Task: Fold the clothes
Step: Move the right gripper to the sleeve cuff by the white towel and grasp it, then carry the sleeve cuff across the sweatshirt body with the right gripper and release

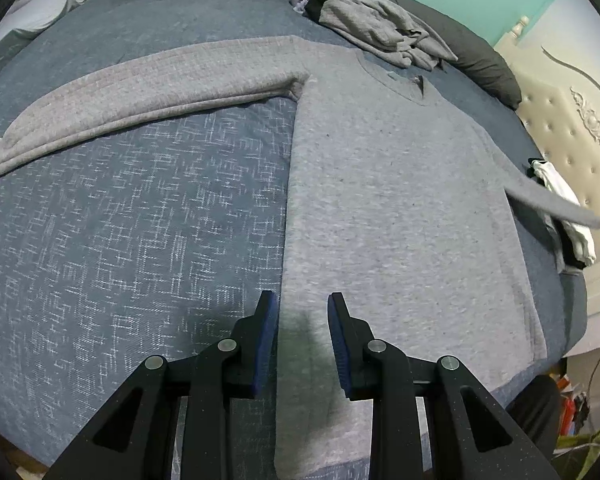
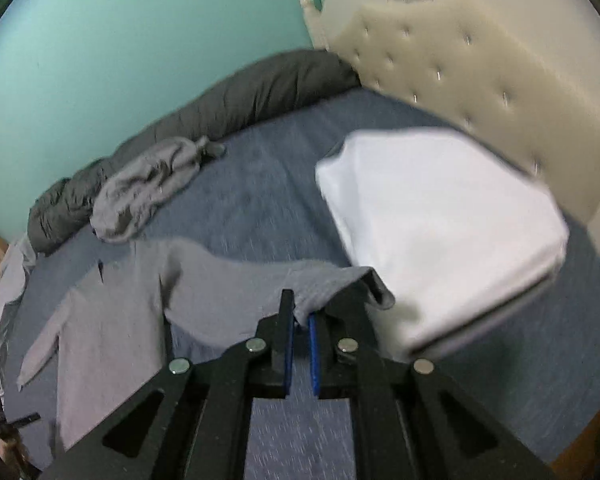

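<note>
Grey sweatshirt [image 1: 400, 200] lies flat, front up, across the bed [image 1: 120, 260], body unfolded, far sleeve stretched toward the bed's far edge. Right hand-held gripper [image 2: 300, 320] is clamped on the near sleeve's cuff [image 2: 340, 280], lifted off the bed. Left hand-held gripper [image 1: 302, 312] is partly open, empty, over the hem. Folding has barely started; crumpled grey garment [image 1: 380, 28] is left to fold; white folded stack [image 2: 440, 232] looks done.

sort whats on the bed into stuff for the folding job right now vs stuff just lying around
In the job:
grey sweatshirt
its sleeve, pinched in the right tongs
left tongs, open

Lying about:
crumpled grey garment
dark duvet
white folded stack
</note>
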Demonstrator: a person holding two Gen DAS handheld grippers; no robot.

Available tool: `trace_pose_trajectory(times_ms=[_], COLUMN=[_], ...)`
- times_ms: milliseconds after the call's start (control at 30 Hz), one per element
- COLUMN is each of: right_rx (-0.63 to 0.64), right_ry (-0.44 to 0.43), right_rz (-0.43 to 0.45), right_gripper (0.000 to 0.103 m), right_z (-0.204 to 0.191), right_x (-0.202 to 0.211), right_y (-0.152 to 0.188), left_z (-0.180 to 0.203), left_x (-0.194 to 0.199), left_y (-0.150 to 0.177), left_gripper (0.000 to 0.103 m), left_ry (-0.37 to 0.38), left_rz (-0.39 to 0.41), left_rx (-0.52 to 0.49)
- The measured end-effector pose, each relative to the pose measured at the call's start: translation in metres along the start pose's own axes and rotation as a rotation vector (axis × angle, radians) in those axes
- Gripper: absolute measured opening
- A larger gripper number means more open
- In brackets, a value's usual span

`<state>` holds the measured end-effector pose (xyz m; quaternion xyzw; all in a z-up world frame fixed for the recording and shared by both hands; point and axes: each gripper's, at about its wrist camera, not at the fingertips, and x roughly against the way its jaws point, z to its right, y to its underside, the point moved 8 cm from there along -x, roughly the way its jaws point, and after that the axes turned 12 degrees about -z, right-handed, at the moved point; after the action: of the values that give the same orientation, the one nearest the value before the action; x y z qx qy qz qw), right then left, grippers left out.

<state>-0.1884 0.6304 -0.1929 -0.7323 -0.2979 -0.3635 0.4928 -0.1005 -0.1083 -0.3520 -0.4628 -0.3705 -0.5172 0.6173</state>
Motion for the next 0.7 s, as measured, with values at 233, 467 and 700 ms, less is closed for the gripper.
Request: trace_pose_trajectory(times_ms=[233, 467, 700], right_rx=[0.048, 0.055, 0.066], right_ry=[0.056, 0.154, 0.233], right_rz=[0.029, 0.037, 0.034], right_gripper=[0.006, 0.006, 0.006], right_z=[0.009, 0.027, 0.039], right_x=[0.018, 0.013, 0.001], right_y=[-0.064, -0.124, -0.167], left_z=[-0.001, 0.002, 0.015], left_x=[0.006, 0.002, -0.013], left_y=[-0.001, -0.005, -0.011], left_gripper=[0.029, 0.029, 0.029], left_ry=[-0.021, -0.048, -0.045], left_rz=[0.001, -0.017, -0.035], left_rx=[0.005, 0.008, 0.003])
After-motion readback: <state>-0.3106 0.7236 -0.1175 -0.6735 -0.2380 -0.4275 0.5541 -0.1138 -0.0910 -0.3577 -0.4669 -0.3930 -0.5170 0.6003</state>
